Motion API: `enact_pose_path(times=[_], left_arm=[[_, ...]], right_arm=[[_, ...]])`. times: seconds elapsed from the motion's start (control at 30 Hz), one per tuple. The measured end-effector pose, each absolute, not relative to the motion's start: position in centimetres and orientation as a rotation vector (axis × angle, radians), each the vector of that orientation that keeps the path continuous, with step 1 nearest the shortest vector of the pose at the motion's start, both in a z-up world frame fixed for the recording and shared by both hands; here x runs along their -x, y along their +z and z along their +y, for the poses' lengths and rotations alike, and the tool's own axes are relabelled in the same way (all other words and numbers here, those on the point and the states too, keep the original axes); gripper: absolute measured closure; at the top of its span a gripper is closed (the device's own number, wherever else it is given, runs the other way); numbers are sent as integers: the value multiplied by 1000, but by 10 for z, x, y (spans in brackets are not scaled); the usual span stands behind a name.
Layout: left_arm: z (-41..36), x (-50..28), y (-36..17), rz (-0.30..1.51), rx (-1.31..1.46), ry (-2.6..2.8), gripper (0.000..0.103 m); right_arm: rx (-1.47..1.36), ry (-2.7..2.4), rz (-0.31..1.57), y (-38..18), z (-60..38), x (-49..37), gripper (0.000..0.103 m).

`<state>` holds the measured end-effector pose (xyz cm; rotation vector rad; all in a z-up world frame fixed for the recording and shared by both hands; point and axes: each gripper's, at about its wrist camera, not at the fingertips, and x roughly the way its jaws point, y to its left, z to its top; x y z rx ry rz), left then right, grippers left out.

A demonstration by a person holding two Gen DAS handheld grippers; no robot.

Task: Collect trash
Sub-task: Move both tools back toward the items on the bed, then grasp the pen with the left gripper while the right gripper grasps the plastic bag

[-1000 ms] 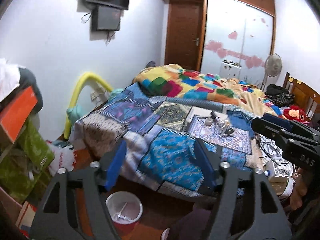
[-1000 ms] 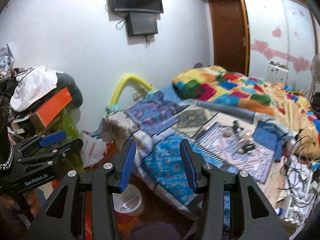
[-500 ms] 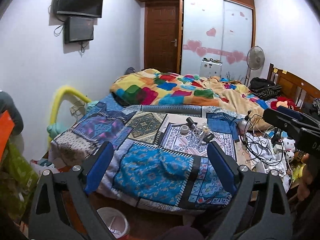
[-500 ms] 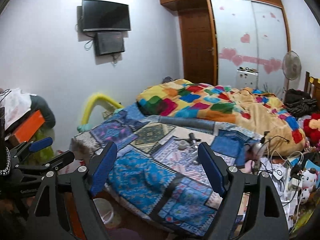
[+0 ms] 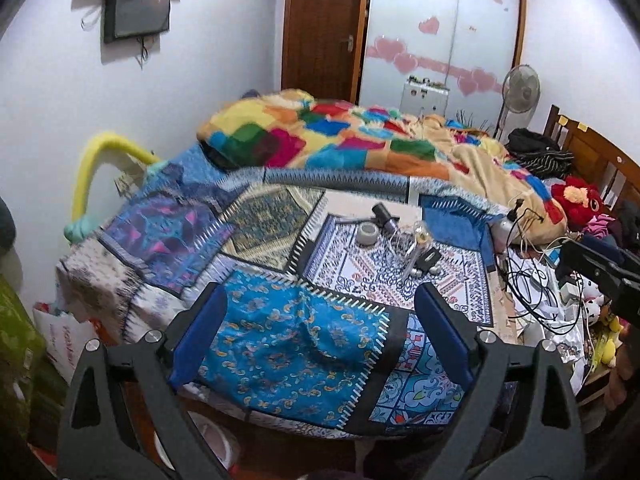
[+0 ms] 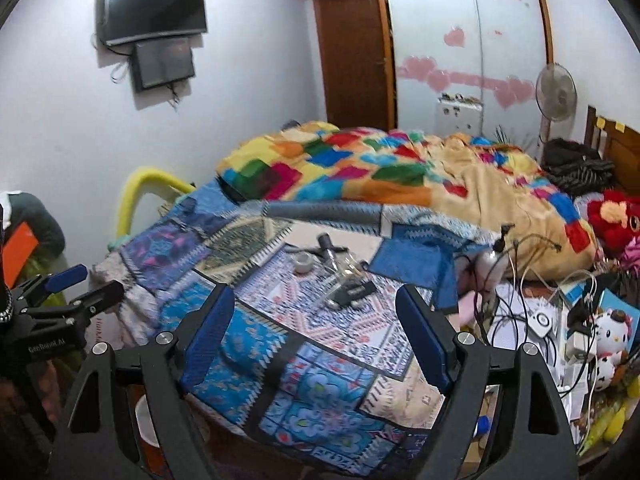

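A small heap of loose items lies mid-bed on the patterned bedspread: a grey tape roll (image 5: 367, 234) (image 6: 304, 262), a clear plastic bottle (image 5: 416, 250) (image 6: 345, 276) on its side and black pieces (image 5: 430, 260) (image 6: 354, 292). My left gripper (image 5: 320, 320) hangs over the bed's near corner, open and holding nothing. My right gripper (image 6: 316, 308) is open too, short of the heap, with only bedspread showing between its blue pads. Each gripper shows in the other's view: the left gripper (image 6: 90, 284) at the left edge, the right gripper (image 5: 576, 258) at the right. A white bin (image 6: 146, 420) (image 5: 216, 444) stands on the floor, mostly hidden behind the fingers.
A colourful blanket (image 5: 360, 140) covers the far half of the bed. Cables, papers and soft toys (image 6: 560, 320) crowd the bed's right side. A yellow foam tube (image 5: 92, 172) and bags stand at the left wall. A fan (image 6: 556, 92) and wardrobe are behind.
Both grippers have opened wider and moved closer to the bed. The heap now sits nearer the middle of each view. The white bin has slipped to the bottom edge.
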<state>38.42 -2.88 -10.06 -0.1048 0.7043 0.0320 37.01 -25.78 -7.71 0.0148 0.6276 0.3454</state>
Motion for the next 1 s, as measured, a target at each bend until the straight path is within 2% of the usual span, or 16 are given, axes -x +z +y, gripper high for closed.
enact_pose_path(times=[0.23, 0.5, 0.8, 0.97, 1.0], left_arm=[[-35, -433, -153, 821, 127, -15, 8], [-48, -479, -197, 874, 117, -67, 8], [-50, -517, -231, 906, 162, -109, 8], [-53, -530, -241, 918, 168, -122, 9], [-54, -532, -243, 921, 162, -123, 11]], right_arm=[[-28, 308, 726, -114, -264, -418, 23], [-154, 318, 859, -167, -271, -486, 23], [-179, 396, 881, -194, -242, -553, 23], [-133, 385, 912, -214, -230, -577, 39], [-135, 386, 925, -219, -229, -581, 47]])
